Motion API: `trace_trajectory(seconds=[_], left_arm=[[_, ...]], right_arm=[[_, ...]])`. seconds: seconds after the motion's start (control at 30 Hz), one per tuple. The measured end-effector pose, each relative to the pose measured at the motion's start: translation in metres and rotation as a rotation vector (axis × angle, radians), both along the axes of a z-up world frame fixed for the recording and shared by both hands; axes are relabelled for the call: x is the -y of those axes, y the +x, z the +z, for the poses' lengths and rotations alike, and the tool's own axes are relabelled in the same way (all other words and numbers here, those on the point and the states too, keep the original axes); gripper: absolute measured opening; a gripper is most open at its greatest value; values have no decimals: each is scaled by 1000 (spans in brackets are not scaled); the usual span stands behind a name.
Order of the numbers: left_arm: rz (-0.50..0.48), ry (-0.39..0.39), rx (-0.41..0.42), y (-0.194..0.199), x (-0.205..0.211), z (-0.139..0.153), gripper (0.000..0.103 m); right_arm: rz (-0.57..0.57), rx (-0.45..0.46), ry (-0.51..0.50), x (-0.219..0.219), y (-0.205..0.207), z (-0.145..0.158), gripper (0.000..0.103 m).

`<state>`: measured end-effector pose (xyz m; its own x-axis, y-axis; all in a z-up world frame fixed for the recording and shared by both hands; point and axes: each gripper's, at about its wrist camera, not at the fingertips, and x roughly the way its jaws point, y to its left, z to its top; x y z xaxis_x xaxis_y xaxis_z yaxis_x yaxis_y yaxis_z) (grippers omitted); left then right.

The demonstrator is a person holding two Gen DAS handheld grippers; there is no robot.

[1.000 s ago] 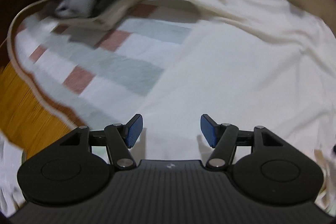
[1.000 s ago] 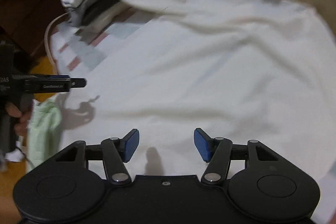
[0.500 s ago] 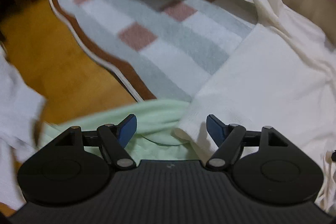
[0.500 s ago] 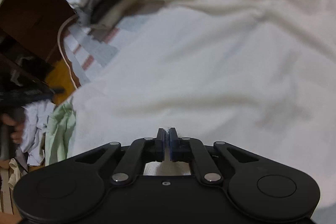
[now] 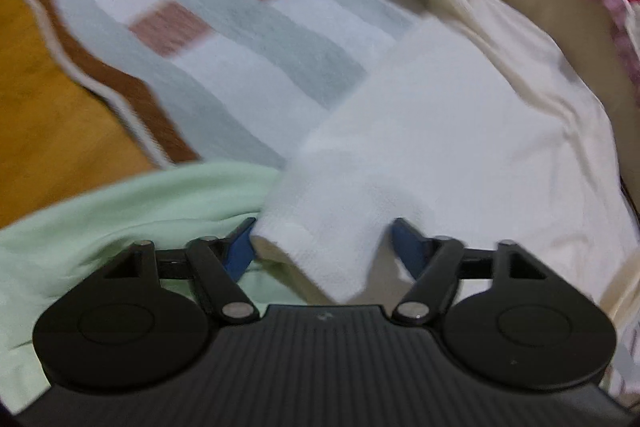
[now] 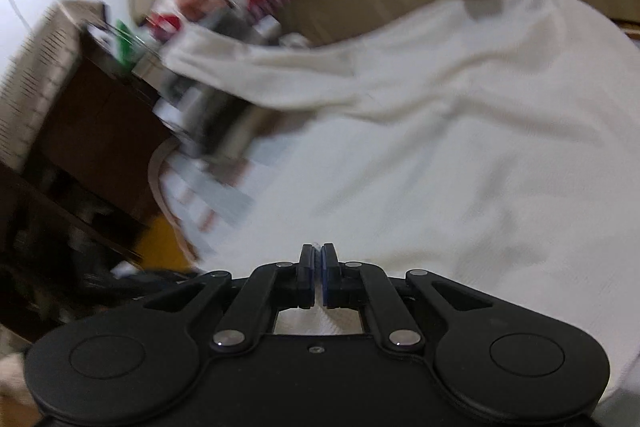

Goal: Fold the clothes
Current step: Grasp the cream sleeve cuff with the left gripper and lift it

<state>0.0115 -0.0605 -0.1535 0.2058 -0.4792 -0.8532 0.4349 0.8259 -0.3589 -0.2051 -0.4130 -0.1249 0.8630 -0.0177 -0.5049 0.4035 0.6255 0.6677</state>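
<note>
A large white knit garment (image 5: 432,131) lies spread over a striped rug; it also shows in the right wrist view (image 6: 440,167). My left gripper (image 5: 322,247) is open, and a bunched corner of the white garment's hem sits between its blue pads without being clamped. My right gripper (image 6: 319,269) is shut on the near edge of the white garment, with white cloth showing behind the pads. One sleeve (image 6: 248,71) stretches away to the upper left.
A pale green garment (image 5: 120,211) lies under my left gripper. A striped rug (image 5: 224,39) covers an orange wooden floor (image 5: 44,131). A stack of folded clothes (image 6: 208,107) sits at the rug's far end beside a dark wooden cabinet (image 6: 100,131).
My right gripper closed on the garment's near edge and has lifted and tilted. My left gripper swung left to the garment's corner and moved in around it, staying open.
</note>
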Motion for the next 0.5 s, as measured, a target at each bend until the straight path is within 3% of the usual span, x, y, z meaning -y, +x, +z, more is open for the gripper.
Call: trace_trajectory(seconds=[0.03,0.07,0.2,0.27,0.4,0.5], left_arm=[[-21,-44,-35,2,1,-4,9],[8,-87,-26,2,-1,1,6],[-21,-106,124,-7,5,40,6],[-37,-114,200,-11,8,59,6],[-69,-130,352,-19,14,98,6],[-55,-29,338,-15,26,76,7]], right_arm=[[2,40,1,-1,-3,6,5],[-2,23,-8,-2,-1,5,5],[-19,-47,-45,-7,8,1,5],[-70,-162,-94,-6,12,-3,5],[-207,-294,-199,-2,17,-1,5],[-257,-387,-233,-1,22,5,16]])
